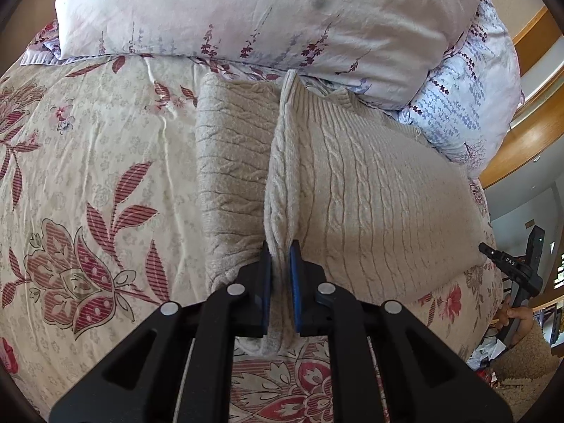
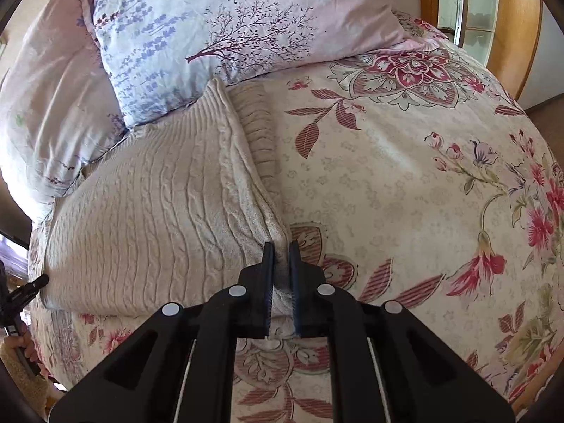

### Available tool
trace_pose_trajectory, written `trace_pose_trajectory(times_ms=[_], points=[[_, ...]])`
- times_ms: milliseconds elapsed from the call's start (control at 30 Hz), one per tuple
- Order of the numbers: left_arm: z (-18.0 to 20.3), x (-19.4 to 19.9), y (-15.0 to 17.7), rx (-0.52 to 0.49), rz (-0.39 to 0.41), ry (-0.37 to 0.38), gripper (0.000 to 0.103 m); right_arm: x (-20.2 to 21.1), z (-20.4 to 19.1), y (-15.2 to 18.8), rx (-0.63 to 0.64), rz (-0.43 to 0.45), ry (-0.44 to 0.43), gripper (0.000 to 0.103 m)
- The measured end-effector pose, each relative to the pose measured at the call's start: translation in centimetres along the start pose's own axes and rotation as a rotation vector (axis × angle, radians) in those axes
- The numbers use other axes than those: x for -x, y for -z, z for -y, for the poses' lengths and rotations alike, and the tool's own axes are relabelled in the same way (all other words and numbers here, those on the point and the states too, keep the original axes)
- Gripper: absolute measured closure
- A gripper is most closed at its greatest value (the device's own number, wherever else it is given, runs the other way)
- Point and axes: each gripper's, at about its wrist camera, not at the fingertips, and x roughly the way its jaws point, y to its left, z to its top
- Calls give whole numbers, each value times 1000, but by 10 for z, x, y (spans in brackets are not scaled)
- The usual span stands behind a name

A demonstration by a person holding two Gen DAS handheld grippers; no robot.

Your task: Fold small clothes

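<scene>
**Cable-knit sweater halfway through its fold on the bed**

The cream cable-knit sweater (image 1: 370,183) lies on the bed, on a floral bedspread (image 1: 88,176), with its far end touching the pillows. The left gripper (image 1: 280,275) is closed on a raised ridge of knit at the near hem, and the right gripper (image 2: 282,271) is closed on the knit at the near edge on the other side of the garment. In both views one side part seems already turned over the body, so I judge that the first lengthwise fold is in progress or nearly done. Smoothing the fold and then a crosswise fold probably remain.

A pale floral pillow (image 1: 264,10) and a blue lavender-print pillow (image 2: 211,35) press against the far end of the sweater and may hinder a fold in that direction. A wooden frame (image 1: 528,141) stands beyond the bed.
</scene>
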Motion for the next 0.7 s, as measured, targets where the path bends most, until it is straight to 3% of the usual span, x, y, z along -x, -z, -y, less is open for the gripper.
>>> trace_pose_trajectory(times_ms=[167,267,333,433,500,533,700], points=[[2,0,1,9,22,-11,88,-1,-4,-1,30,-8,22,87],[2,5,1,22,34,9,82,10,-5,-6,28,19,23,66],[2,16,-1,43,73,10,68,23,-12,-13,50,86,22,52],[9,35,-8,60,167,-3,56,30,-32,-23,116,143,-10,50],[21,39,-16,38,208,16,50,23,-46,-29,158,130,-29,48],[30,37,-20,21,212,27,46,17,-53,-32,178,117,-38,48],[67,5,-32,-53,152,57,44,-7,-81,-33,241,77,-44,48]])
